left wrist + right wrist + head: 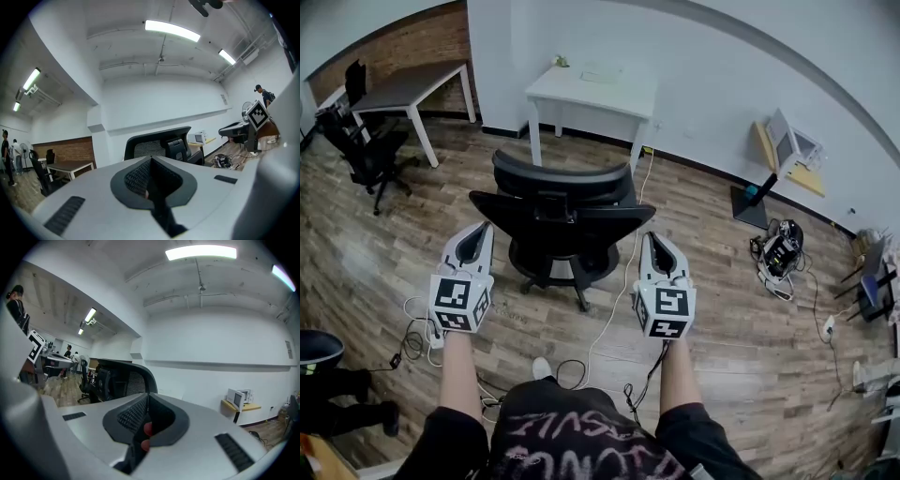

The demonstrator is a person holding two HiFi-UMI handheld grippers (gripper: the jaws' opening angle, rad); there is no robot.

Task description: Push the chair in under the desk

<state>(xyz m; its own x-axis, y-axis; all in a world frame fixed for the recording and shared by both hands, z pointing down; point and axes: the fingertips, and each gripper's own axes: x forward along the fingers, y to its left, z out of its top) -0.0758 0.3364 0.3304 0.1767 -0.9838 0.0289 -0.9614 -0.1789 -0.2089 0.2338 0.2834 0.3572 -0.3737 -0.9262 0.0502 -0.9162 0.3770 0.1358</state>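
From where I stand, the black office chair (558,220) sits out on the wooden floor (722,281), well short of the white desk (591,89) by the far wall. Its backrest is turned toward the person and its seat faces the desk. The person holds both tools level, the left gripper (476,234) off one side of the backrest and the right gripper (656,246) off the other. Both pairs of jaws are pressed together with nothing between them, and each looks a little short of the chair rather than resting on it. I'd expect the chair to roll easily on its star base (555,277), so a light, steady shove should do. It probably also swivels, so an uneven push would likely spin it instead of driving it straight. The middle of the back looks like mesh and would give under a narrow tip, and the whole back may recline if pressed high up. The stiff outer frame at either side, one closed tool on each edge at the same height, seems the best place to bear on it. Nothing needs pinching, because the shut jaws serve as blunt pushers. A white cable (614,300) trails across the boards beside the base and could catch a wheel. The gap between the desk legs looks wide enough, though the chair would need lining up with it first.
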